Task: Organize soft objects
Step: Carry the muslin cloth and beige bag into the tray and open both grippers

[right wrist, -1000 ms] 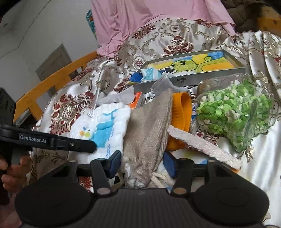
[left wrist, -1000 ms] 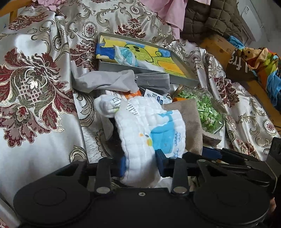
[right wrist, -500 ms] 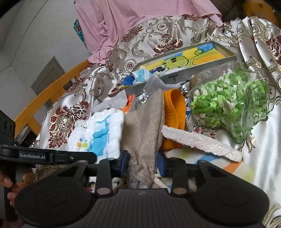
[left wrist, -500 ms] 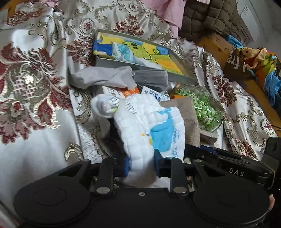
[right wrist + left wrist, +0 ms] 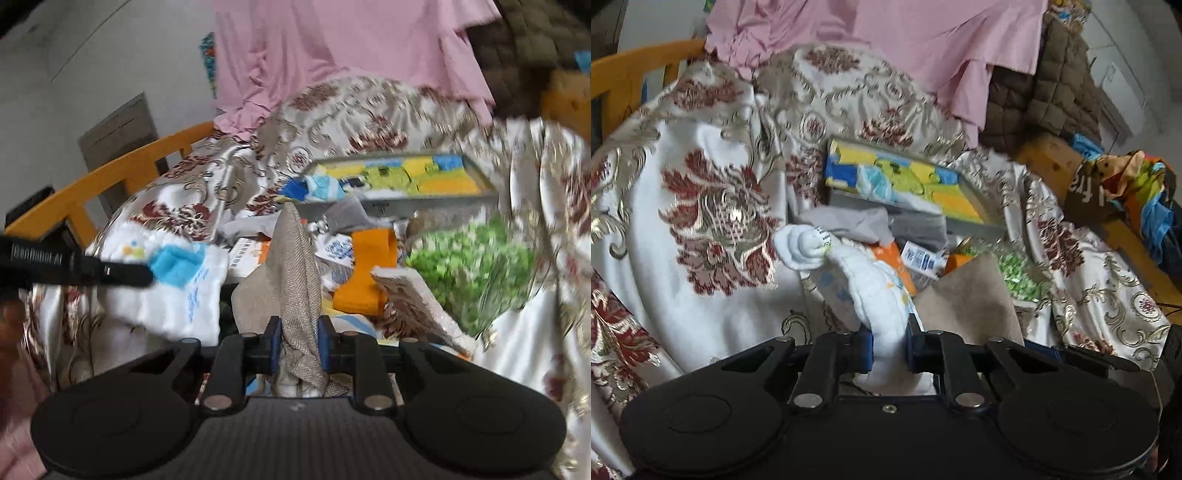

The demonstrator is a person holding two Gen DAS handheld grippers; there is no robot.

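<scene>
My left gripper [image 5: 889, 347] has its jaws closing tight on a white quilted cloth [image 5: 875, 295] with blue and yellow prints; the pads press its bunched end and it hangs lifted. A rolled white sock [image 5: 801, 247] sits at its far tip. The right wrist view shows the same cloth [image 5: 173, 295] at the left. My right gripper [image 5: 301, 347] is closing its jaws on a beige woven cloth [image 5: 295, 266], pinched between the blue pads and standing up in a peak. The beige cloth [image 5: 967, 306] also appears right of the white one.
All lies on a floral satin bedspread [image 5: 713, 229]. Behind are a grey cloth [image 5: 857, 221], a flat box with a colourful picture [image 5: 905, 184], an orange item [image 5: 369, 273], a bag of green bits [image 5: 476, 266], and a rough sponge strip [image 5: 417, 295]. A wooden rail [image 5: 110, 184] runs left.
Both grippers closed from loosely around their cloths to pinching them. Both then rose and tilted up, lifting the white cloth and the beige cloth off the pile.
</scene>
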